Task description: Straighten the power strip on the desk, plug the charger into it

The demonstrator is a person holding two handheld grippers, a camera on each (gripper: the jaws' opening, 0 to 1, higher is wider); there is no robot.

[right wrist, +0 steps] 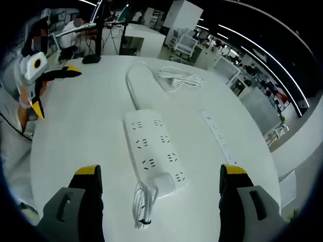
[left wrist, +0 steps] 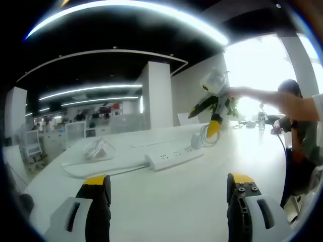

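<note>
Presently the power strip (right wrist: 154, 149) lies mid-counter (right wrist: 75, 136) directly ahead of the right claw (right wrist: 160, 177) — long axis running away from it, charger (right wrist: 164, 182) at the near end — both claws spread wide and empty, left claw (left wrist: 169, 185) farther off.

Left gripper view: low over the surface (left wrist: 166, 201), facing the power strip (left wrist: 174, 157) from afar.
Right gripper view: above, near.
Shared: power strip (right wrist: 154, 151), surface (right wrist: 81, 136).

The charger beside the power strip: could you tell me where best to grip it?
Probably grip the charger body across its sides with the open right gripper, coming from above; it lies against the power strip end, its bundled cable trailing toward the gripper.
</note>
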